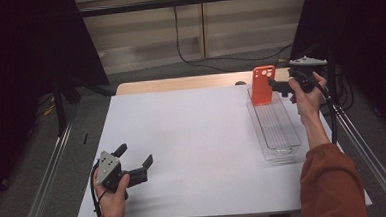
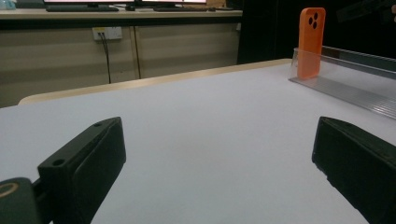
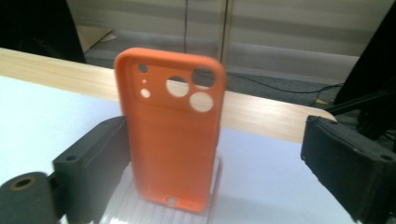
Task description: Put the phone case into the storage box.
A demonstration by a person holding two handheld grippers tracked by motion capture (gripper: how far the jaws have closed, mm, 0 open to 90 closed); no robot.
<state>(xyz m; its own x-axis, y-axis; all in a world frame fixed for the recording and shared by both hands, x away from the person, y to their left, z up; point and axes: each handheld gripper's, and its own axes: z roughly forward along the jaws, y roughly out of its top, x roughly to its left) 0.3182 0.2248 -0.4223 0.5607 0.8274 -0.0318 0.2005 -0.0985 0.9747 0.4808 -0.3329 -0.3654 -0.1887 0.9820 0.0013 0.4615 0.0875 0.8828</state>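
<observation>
A: Case [image 1: 263, 85], orange, for a phone. Where does it sit from above?

B: In the high view it stands upright at the far end of a clear tray [image 1: 283, 151], which lies along the right side of a white sheet [image 1: 192, 138] on the table [image 1: 179, 83]. The right gripper [image 1: 275, 85], held in a hand [image 1: 306, 95], is just beside the case on its right, at the same height. From here I cannot tell whether a jaw touches it.

A: And the left gripper?

B: The left gripper [image 1: 135, 159] rests low near the front left corner of the sheet, held in the other hand [image 1: 113, 193]. Its jaws are spread apart with nothing between them. It is well apart from the case.

A: What does the left gripper view give?

B: Two black jaws rise at the bottom corners, wide apart, over bare white sheet. The case [image 2: 311, 41] stands far off at the upper right, leaning against the end wall of the tray [image 2: 345, 79].

A: And the right gripper view?

B: The case [image 3: 173, 126] is close and upright, its camera holes at the top, its base in the tray [image 3: 154, 212]. It stands between the jaws, but off centre: its left edge is at the left jaw and may touch it, though I cannot be sure. The right jaw is well clear of it, so the jaws are spread and not clamped on the case.
</observation>
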